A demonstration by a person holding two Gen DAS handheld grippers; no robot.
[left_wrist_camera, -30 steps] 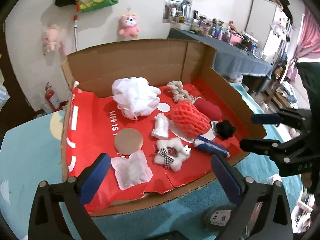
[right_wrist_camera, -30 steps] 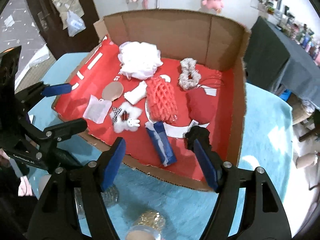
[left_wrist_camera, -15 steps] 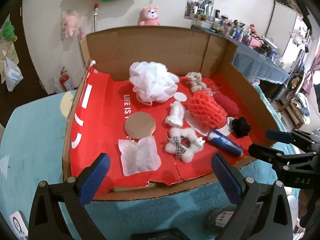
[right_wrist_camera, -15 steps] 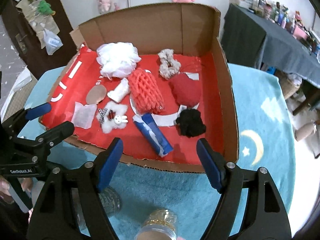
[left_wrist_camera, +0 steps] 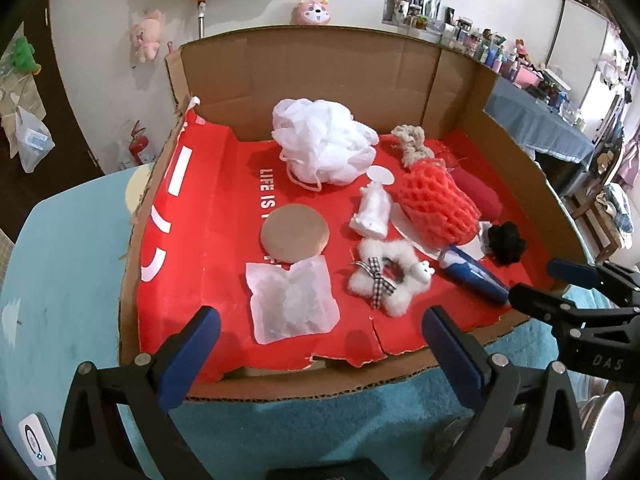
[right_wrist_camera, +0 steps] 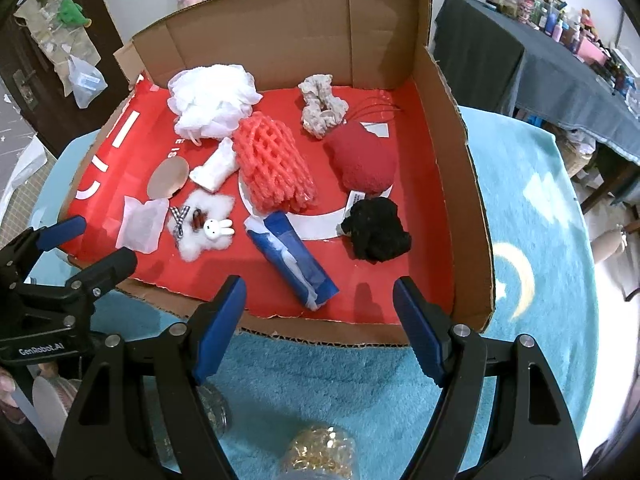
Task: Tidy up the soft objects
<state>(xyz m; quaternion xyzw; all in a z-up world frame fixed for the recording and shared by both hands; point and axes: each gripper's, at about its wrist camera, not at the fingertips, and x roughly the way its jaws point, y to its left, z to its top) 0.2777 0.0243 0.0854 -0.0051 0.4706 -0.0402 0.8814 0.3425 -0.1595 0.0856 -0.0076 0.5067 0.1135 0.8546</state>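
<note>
A cardboard box (left_wrist_camera: 320, 72) (right_wrist_camera: 460, 184) with a red floor lies on a blue cloth. Inside are a white mesh puff (left_wrist_camera: 324, 146) (right_wrist_camera: 214, 100), a coral foam net (left_wrist_camera: 436, 204) (right_wrist_camera: 272, 164), a red pouch (right_wrist_camera: 362, 158), a black fluffy ball (right_wrist_camera: 376, 234) (left_wrist_camera: 506, 240), a blue-and-white roll (right_wrist_camera: 292, 260) (left_wrist_camera: 472, 272), a white fluffy scrunchie with a rabbit (left_wrist_camera: 390, 276) (right_wrist_camera: 204, 228), a beige scrunchie (right_wrist_camera: 322, 106), a tan round pad (left_wrist_camera: 295, 233) and a clear packet (left_wrist_camera: 292, 300). My left gripper (left_wrist_camera: 320, 348) and right gripper (right_wrist_camera: 320, 316) hover open at the box's front edge, holding nothing.
Jars stand on the blue cloth under the grippers, one with gold contents (right_wrist_camera: 320, 454). A dark-clothed table crowded with bottles (right_wrist_camera: 560, 40) is at the right. Plush toys (left_wrist_camera: 310, 12) hang on the back wall. A white device (left_wrist_camera: 34, 444) lies at the near left.
Both grippers have sunk toward the box's front edge and rolled, so the box now sits squarer and larger in each view. Nothing in the box moved.
</note>
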